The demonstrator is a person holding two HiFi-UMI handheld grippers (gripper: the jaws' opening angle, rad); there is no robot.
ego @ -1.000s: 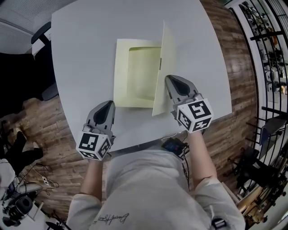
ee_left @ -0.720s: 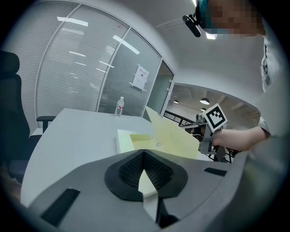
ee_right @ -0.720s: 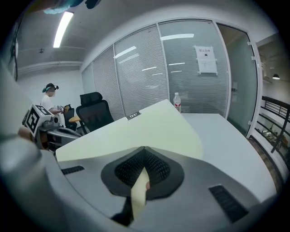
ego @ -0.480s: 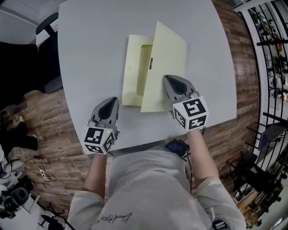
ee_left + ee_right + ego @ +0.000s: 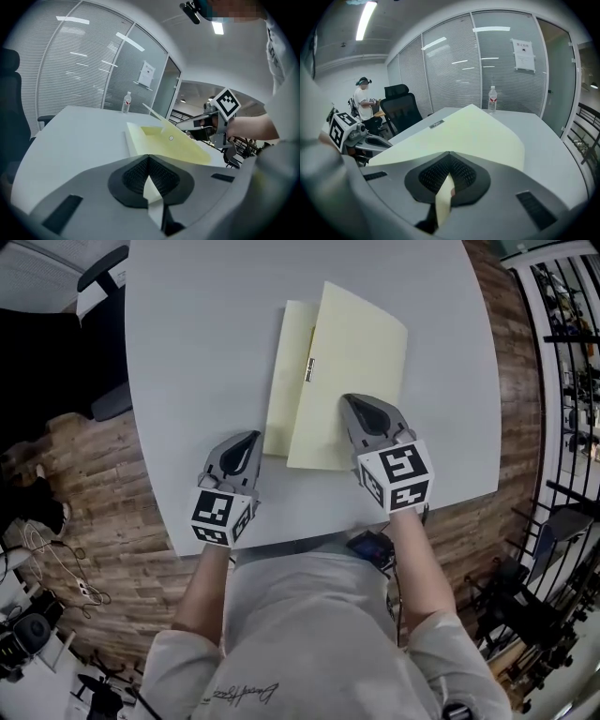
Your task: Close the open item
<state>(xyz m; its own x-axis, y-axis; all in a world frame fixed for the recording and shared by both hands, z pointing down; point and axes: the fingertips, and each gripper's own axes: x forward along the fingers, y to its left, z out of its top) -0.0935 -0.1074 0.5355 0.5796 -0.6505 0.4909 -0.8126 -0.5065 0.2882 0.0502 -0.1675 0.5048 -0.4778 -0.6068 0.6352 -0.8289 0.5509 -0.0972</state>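
A pale yellow folder lies on the grey table (image 5: 187, 352). Its cover (image 5: 352, 362) is swung over to the left and hangs low above the back sheet (image 5: 286, 381), of which only a narrow strip shows. My right gripper (image 5: 354, 409) is shut on the cover's near edge; in the right gripper view the cover (image 5: 473, 131) spreads out from its jaws (image 5: 445, 187). My left gripper (image 5: 249, 441) sits at the folder's near left corner, shut, with a pale sliver of the back sheet between its jaws (image 5: 150, 180). The folder's inside (image 5: 154, 133) still shows under the raised cover.
A water bottle (image 5: 491, 99) stands at the table's far end. A black office chair (image 5: 405, 110) is beside the table, with a person (image 5: 363, 101) seated beyond it. The table's front edge runs just below both grippers; wooden floor lies all round.
The right gripper has swung the cover from upright over to the left, down onto most of the back sheet. The left gripper has stayed at the near left corner.
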